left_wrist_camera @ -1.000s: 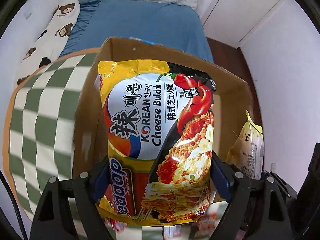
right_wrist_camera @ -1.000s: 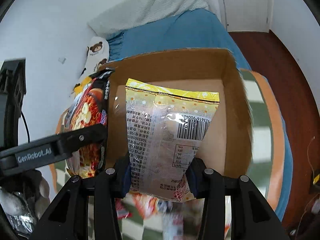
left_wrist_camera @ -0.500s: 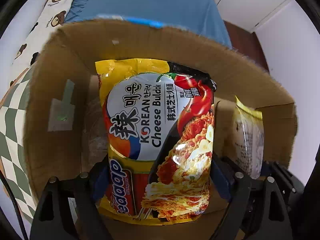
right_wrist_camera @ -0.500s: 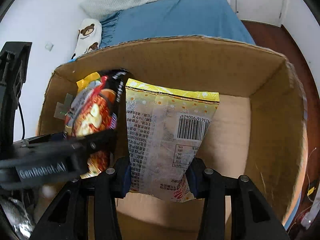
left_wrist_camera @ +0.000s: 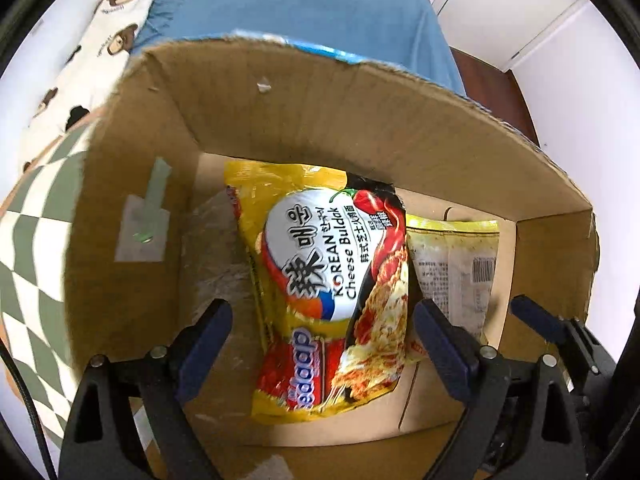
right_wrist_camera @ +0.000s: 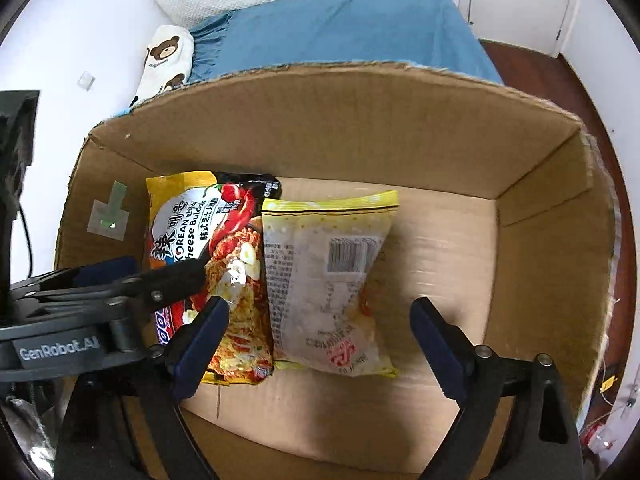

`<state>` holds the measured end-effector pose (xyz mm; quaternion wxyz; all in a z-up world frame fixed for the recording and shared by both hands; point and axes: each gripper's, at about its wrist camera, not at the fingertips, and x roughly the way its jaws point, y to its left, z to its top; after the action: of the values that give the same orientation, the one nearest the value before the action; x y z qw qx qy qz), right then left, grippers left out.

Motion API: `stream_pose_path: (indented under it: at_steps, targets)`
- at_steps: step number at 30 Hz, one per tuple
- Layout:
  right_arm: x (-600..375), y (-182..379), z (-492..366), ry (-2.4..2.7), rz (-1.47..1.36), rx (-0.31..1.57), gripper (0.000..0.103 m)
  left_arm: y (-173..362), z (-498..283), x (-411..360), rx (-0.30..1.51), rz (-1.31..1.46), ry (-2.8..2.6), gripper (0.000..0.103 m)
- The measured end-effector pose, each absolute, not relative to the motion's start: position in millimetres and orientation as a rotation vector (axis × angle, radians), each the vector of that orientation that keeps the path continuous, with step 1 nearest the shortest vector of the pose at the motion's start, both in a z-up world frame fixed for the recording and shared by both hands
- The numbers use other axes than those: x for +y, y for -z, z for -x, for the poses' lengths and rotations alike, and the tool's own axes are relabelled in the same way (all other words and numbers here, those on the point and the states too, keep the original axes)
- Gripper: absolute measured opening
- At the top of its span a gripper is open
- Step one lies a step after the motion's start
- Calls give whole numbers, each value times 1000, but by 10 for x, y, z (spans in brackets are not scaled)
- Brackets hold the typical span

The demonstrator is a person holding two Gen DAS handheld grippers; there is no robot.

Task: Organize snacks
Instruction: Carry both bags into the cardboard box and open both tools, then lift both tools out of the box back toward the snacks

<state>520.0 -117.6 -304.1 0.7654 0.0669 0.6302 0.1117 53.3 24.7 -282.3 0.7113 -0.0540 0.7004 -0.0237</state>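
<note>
A yellow and red Cheese Buldak noodle packet (left_wrist_camera: 328, 292) lies on the floor of an open cardboard box (left_wrist_camera: 360, 128). My left gripper (left_wrist_camera: 322, 340) hangs over the packet with its jaws opening; the blue pads stand clear of its sides. Beside it lies a pale yellow packet (right_wrist_camera: 324, 280), back side up with a barcode. My right gripper (right_wrist_camera: 320, 340) is above that one, jaws opening and wide apart, touching nothing. The noodle packet (right_wrist_camera: 208, 248) and the pale packet (left_wrist_camera: 452, 268) show in both views. The left gripper's arm (right_wrist_camera: 100, 292) crosses the right wrist view.
The box (right_wrist_camera: 360, 128) stands on a green and white checked cloth (left_wrist_camera: 28, 280). Behind it are a blue bedspread (left_wrist_camera: 304, 4) and a bear-print pillow (left_wrist_camera: 104, 44). The box floor to the right (right_wrist_camera: 440, 248) is bare cardboard. Dark wood floor (right_wrist_camera: 560, 80) lies at far right.
Both grippers sank into the box and then opened. Each packet left its jaws and now lies on the box floor.
</note>
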Motion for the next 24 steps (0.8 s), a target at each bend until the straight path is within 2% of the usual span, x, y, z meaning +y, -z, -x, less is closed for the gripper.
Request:
stream_pose_path:
  at_steps: [24]
  targets:
    - [-1411, 1595, -3797, -130, -104, 1063, 94, 1417, 474, 33, 1162, -40, 27, 93]
